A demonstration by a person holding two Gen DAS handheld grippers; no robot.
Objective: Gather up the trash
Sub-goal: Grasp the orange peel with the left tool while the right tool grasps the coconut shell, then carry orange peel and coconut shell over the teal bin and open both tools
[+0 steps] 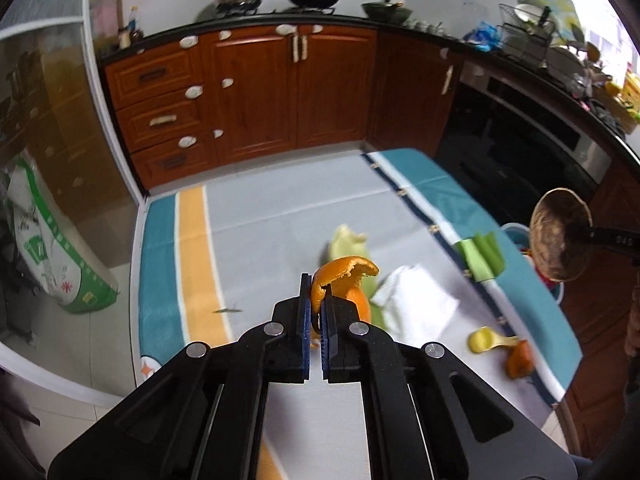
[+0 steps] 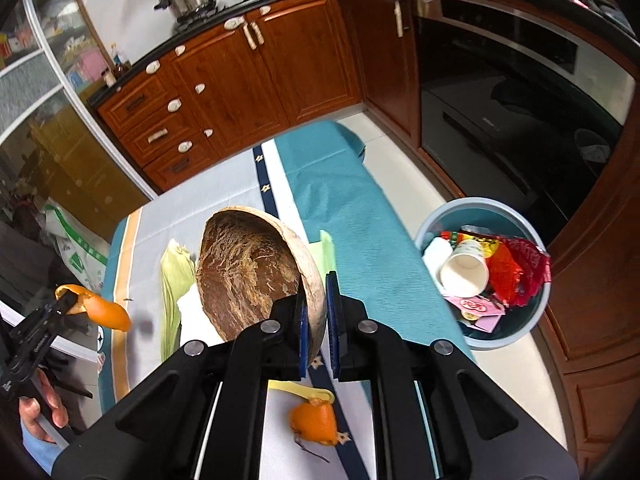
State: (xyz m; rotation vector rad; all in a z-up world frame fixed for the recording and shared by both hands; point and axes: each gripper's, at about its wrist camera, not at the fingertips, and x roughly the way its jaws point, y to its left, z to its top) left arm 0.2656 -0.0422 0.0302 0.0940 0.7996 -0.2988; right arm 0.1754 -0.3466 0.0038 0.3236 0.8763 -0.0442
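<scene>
Here the right gripper [image 2: 316, 312], clamped on the coconut shell [image 2: 256, 268], lies nearer the bin [image 2: 480, 276], apparently right-forward; the left gripper [image 1: 316, 308] pinches orange peel [image 1: 344, 280].

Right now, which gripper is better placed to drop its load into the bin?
Right. The right gripper holds the coconut shell at the table's bin-side edge, close to the bin. The left gripper, clamping orange peel, sits farther away.
</scene>
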